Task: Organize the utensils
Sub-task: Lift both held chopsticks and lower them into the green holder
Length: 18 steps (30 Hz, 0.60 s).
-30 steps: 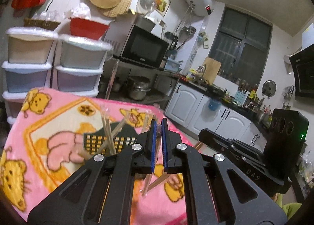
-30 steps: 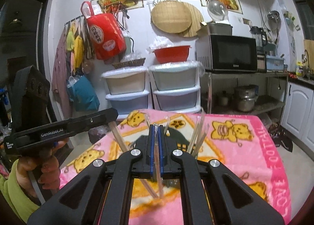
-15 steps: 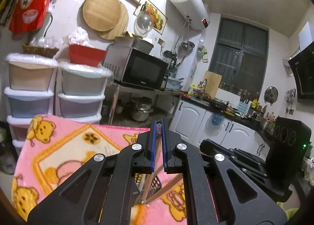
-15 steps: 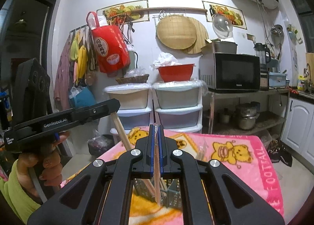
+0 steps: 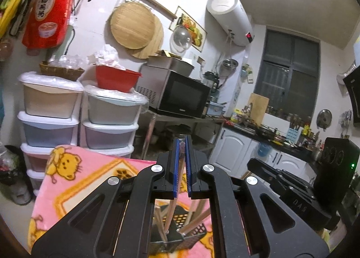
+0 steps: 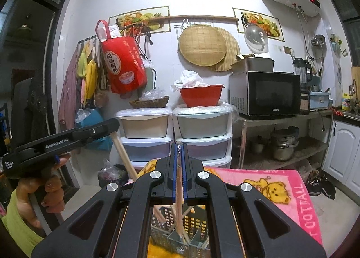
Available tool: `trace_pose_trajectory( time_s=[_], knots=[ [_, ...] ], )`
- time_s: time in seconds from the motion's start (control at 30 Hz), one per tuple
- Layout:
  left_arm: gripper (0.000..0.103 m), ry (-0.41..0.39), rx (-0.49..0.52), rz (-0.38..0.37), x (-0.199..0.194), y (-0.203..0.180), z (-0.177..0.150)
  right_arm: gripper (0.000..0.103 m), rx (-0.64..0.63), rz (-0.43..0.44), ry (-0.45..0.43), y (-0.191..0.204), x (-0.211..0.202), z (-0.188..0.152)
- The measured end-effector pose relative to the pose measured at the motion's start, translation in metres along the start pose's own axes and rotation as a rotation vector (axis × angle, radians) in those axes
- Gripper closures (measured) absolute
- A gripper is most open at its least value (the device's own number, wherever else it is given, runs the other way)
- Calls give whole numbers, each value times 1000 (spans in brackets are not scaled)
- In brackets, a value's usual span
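I've got both hand-held grippers clamped, one chopstick each. Left hand-held gripper (image 5: pixel 182 168): blue pads together on a wooden chopstick (image 5: pixel 172 213) that hangs down btwn the fingers, its lower end w/ the other sticks in the black basket (image 5: pixel 193 239) right below the jaws. Right hand-held gripper (image 6: pixel 179 168): same deal, pads closed on a chopstick in a clear wrapper (image 6: pixel 179 192); crinkled plastic pokes out at the fingertips, and the stick runs down through the jaw gap to the same black mesh basket, which sits on the pink bear blanket (image 6: pixel 281 188) covering the tabletop. Can't tell for sure if either tip is clear of the basket or still inside; the arms hide most of that.

Handling, my read:
- Light, stiff, thin sticks. No weight issue, no bend, not fragile.
- Round-ish and narrow, so they can pivot btwn flat pads. Both hang near vertical while I point roughly level, so each is pinched across its width near the top end. A bump on the basket rim could swing it.
- Wrapped one is slicker: film can slide over the wood, maybe slip out. Firm clamp, no jerks.
- Best hold: upper third, pads square across the shaft, well back from the pad tips so it doesn't squirt out.
- Basket is light plastic mesh on soft cloth; a snagged stick could drag or tip it.
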State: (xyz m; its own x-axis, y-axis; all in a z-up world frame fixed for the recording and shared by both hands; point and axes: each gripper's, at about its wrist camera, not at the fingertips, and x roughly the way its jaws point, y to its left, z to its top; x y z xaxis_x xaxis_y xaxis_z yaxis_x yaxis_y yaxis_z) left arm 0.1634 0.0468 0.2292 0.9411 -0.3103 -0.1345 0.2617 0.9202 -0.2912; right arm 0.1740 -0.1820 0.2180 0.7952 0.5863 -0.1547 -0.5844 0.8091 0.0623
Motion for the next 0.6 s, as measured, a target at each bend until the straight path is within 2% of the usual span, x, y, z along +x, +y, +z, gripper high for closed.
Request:
trace_pose_trajectory(
  time_s=[0.4, 0.6],
  knots=[
    [100, 53, -24, 54, 27, 23, -17, 99, 11, -38, 22, -6, 37, -9],
    [100, 90, -32, 52, 41, 27, -33, 99, 11, -53, 36, -11, 51, -19]
  ],
)
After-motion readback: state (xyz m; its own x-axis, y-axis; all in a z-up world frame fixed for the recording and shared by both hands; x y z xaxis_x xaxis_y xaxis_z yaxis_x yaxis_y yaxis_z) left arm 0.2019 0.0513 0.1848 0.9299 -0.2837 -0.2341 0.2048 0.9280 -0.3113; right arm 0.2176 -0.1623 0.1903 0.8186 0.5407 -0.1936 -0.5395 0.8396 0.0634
